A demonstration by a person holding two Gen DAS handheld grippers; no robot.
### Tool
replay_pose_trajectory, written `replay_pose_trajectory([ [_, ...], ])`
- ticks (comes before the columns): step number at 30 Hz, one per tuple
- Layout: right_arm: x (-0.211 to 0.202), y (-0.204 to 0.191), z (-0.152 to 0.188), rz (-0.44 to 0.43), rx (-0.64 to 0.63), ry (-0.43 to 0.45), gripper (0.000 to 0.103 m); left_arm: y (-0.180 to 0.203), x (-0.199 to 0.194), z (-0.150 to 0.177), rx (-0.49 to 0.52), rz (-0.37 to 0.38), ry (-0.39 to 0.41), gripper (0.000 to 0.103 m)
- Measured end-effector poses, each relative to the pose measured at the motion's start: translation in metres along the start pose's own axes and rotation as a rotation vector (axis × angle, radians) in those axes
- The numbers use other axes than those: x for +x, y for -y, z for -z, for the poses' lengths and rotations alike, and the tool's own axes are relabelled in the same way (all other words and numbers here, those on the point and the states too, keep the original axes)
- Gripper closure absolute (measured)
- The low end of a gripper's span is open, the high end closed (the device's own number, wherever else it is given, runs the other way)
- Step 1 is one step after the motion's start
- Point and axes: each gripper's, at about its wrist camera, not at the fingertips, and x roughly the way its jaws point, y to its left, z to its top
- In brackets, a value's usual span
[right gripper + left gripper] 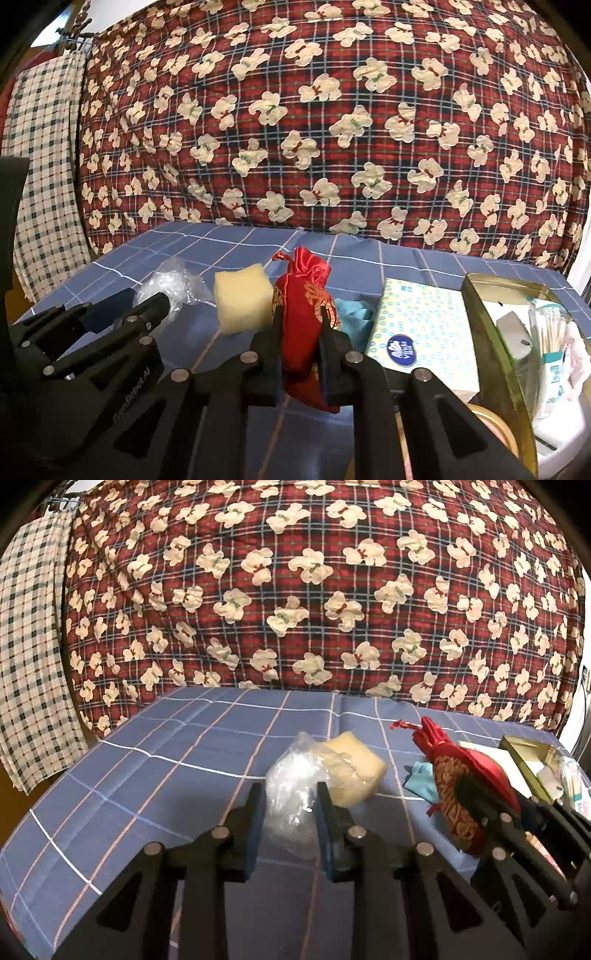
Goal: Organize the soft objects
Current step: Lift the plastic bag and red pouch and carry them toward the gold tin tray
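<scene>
Left wrist view: my left tool (pixel 291 797) pinches a clear plastic bag (pixel 291 790), jaws narrow; yellow sponge (pixel 352 771) just beyond it, to the right.

Right wrist view: my right tool (pixel 301 325) clamps the red drawstring pouch (pixel 301 317); tissue pack (pixel 421 325) on the tabletop (pixel 229 240) right of it.

A home: a bear-print quilt (pixel 314 590) hangs behind a counter (pixel 147 775) under checked cloth, tissue pack (pixel 421 325) nearby.

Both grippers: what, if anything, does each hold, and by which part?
The left gripper pinches the crumpled clear plastic bag across its middle. The right gripper clamps the red drawstring pouch across its body, below the tied neck.
</scene>
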Motion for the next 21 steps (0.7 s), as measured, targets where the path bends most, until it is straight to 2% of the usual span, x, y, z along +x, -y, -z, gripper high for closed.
replay_pose_trajectory([
  [21, -0.022, 0.038, 0.005, 0.045, 0.029, 0.075, 0.087, 0.030, -0.004, 0.002, 0.016, 0.017, 0.006, 0.078],
])
